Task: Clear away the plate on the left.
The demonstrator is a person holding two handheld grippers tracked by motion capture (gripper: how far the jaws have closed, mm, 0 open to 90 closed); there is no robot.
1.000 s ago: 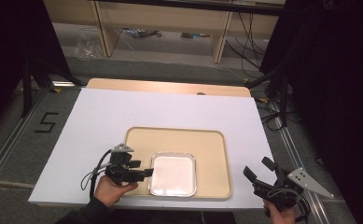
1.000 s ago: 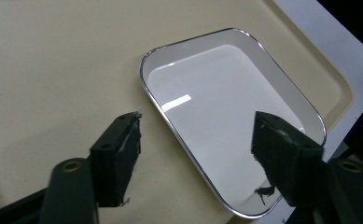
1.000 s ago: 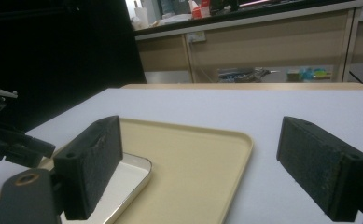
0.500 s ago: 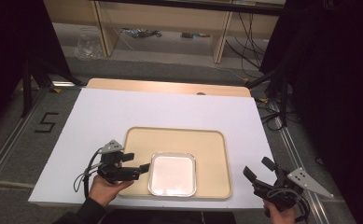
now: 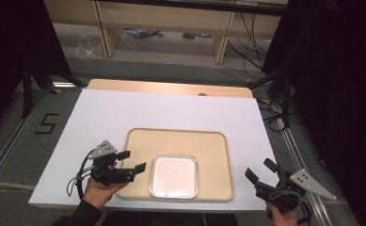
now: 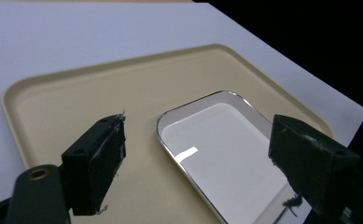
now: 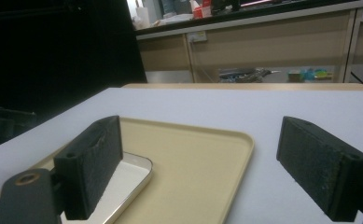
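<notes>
— Since a second earlier, your left claw [image 5: 132,160] had pulled back leftward from the metal tin [image 5: 174,175] and no longer reached over it. What else?

— Largest first: the white tabletop [image 5: 124,113] carried the beige tray [image 5: 209,146], and the tin lay flat in the tray's near half, empty as far as could be seen. Your left claw hovered at the tray's left rim, jaws wide and empty, aimed at the tin. Your right claw [image 5: 261,171] waited off the tabletop's near right corner, equally wide.

— Which step were you in?

— Probably lining up to grip the tin. Next, you would need to straddle its left rim, then close.
</notes>
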